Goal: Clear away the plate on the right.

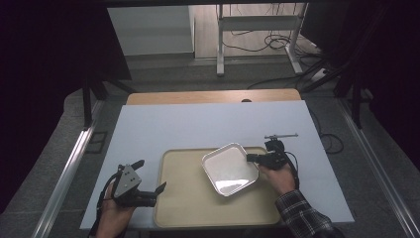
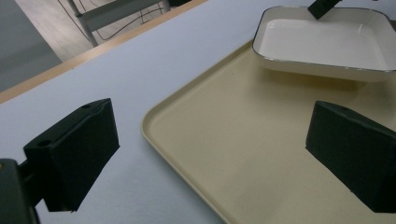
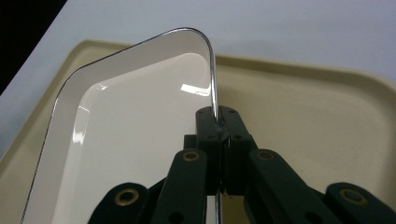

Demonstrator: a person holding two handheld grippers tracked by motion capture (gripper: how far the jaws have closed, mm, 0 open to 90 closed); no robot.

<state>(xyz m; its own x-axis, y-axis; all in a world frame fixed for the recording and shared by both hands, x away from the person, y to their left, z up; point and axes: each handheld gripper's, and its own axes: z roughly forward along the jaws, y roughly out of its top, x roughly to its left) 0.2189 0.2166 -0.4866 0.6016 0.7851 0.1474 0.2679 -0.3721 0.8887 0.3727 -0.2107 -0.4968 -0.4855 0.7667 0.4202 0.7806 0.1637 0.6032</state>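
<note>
White enamel dish (image 1: pixel 230 168) w/ a thin dark rim sits over the right half of the beige tray (image 1: pixel 183 198), tilted, its far side lifted off the tray floor in the left gripper view. Right gripper (image 3: pixel 217 122) has its jaws pinched tight on the dish's rim at the right edge, one pad inside & one outside. Left gripper (image 2: pixel 210 154) hangs near the tray's left front corner w/ jaws spread wide, nothing between them, one pad over the white table (image 1: pixel 163 124) & the other over the tray.
</note>
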